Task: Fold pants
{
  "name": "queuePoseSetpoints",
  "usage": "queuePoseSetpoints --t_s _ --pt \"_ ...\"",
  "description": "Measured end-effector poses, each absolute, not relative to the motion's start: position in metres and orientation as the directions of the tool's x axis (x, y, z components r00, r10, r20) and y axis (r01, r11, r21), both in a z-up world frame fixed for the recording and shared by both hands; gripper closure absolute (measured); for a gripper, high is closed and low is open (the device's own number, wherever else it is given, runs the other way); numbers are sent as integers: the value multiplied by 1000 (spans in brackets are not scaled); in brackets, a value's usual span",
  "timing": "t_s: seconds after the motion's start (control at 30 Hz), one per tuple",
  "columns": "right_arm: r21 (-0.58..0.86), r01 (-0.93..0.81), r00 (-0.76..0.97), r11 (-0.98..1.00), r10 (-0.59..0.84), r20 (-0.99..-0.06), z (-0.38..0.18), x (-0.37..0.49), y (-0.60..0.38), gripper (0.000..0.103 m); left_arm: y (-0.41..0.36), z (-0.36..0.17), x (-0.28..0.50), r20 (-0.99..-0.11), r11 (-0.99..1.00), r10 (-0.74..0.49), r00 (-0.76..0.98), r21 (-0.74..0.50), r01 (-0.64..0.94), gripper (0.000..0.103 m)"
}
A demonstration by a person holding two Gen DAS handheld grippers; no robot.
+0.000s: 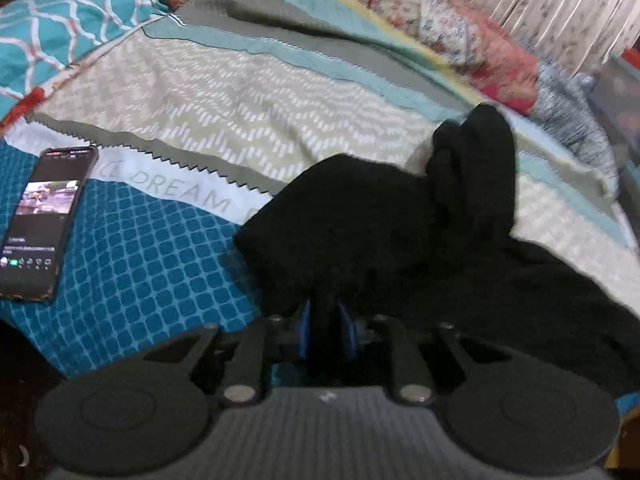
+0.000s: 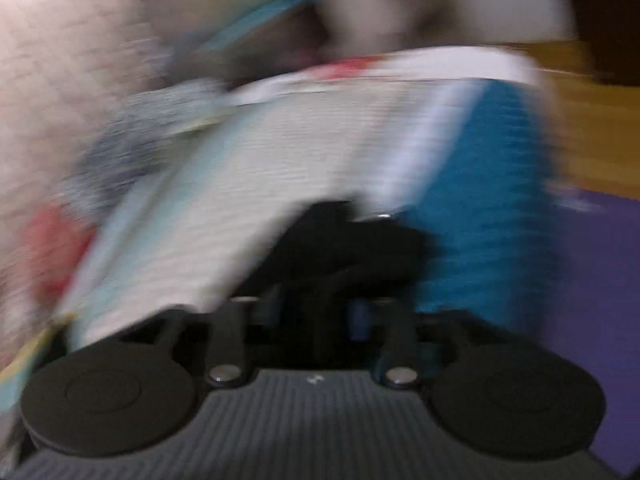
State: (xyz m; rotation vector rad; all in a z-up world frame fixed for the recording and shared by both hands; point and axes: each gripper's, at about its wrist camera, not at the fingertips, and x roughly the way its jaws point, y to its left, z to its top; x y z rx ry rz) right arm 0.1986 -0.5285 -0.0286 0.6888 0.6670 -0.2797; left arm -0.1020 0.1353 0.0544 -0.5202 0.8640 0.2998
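The black pants [image 1: 400, 240] lie bunched on the bed, directly in front of the left gripper [image 1: 326, 330]. Its two blue fingers [image 1: 305, 328] stand close together, and a fold of the black cloth sits between them, so this gripper is closed on the pants. From the fingers the cloth rises in a dark heap, and one part stands up higher toward the far right. More of the cloth spreads to the right edge of the left wrist view.

In the right wrist view the right gripper [image 2: 316, 316] also has black cloth [image 2: 352, 248] directly ahead of it, and the cloth reaches down between the blue fingers [image 2: 358, 320]. The fingers seem narrow, but the picture is strongly blurred, so I cannot tell if they really hold the cloth.

The pants rest on a bedspread [image 1: 224, 104] with beige, grey and light teal bands, a blue checked part near the camera, and the printed word "DREAM". A phone [image 1: 40, 220] with a lit screen lies on the blue part, well apart from the pants, to the left. A teal patterned pillow [image 1: 68, 20] and red floral bedding [image 1: 472, 44] lie at the far side.

Only the right wrist view shows a yellow-brown floor [image 2: 592, 120] and a purple surface [image 2: 600, 280] beside the bed. Only the left wrist view shows the phone.
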Motion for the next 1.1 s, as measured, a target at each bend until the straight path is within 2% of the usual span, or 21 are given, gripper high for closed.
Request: queuePoseSetpoints --t_s 0.07,0.13,0.2,0.27,0.37,0.47,0.57,0.67,0.73,0.77,0.8,0.9,0.97,1.0,1.03,1.07,1.1 --pt "539 560 760 629 -132 -636 -31 183 -545 49 150 67 -112 -740 804 54 670 -366 -468 68" --pt "518 619 748 590 -241 -619 -21 171 -557 50 170 78 -113 -691 774 93 717 -403 -489 66" --pt "501 577 782 645 -259 -567 -3 173 -549 52 188 84 -101 -675 767 127 727 -399 -504 66" --pt "513 467 842 720 -183 -508 16 188 -529 52 199 84 -72 -678 802 159 718 -335 -494 66" --pt "548 224 881 806 74 -468 31 234 -474 52 204 70 -10 -705 873 148 693 -236 -426 67" --pt "582 -7 822 813 336 -460 33 293 -400 52 194 46 44 -738 926 104 666 -173 -336 68" --pt "576 -187 724 796 508 -467 28 345 -316 52 173 21 86 -777 962 68 626 -116 -249 69" --pt "577 -290 621 764 609 -494 20 393 -240 51 159 17 104 -760 962 -11 650 -186 -201 67" --pt "615 -278 555 738 646 -524 9 436 -200 47 151 25 109 -711 944 -142 689 -306 -122 56" --pt "620 -267 539 737 648 -538 3 451 -184 43 144 27 111 -680 927 -195 707 -363 -93 45" --pt "615 -263 529 744 644 -553 -4 464 -166 40 138 28 115 -669 923 -211 712 -376 -80 44" --pt "587 -244 510 772 617 -600 -18 471 -122 40 115 19 130 -690 935 -203 695 -348 -72 45" --pt "592 -224 466 774 619 -633 -34 476 -97 42 106 8 135 -701 918 -239 672 -389 -80 52" --pt "590 -213 436 779 616 -656 -41 481 -91 56 100 5 137 -701 911 -260 664 -405 -71 65" --pt "577 -204 425 791 603 -676 -49 479 -86 68 95 5 137 -703 918 -256 663 -392 -61 70" --pt "565 -213 440 797 594 -673 -46 480 -87 88 89 7 134 -698 932 -222 681 -358 -63 81" --pt "554 -226 458 801 589 -666 -41 475 -90 92 88 13 128 -688 942 -186 702 -329 -73 96"
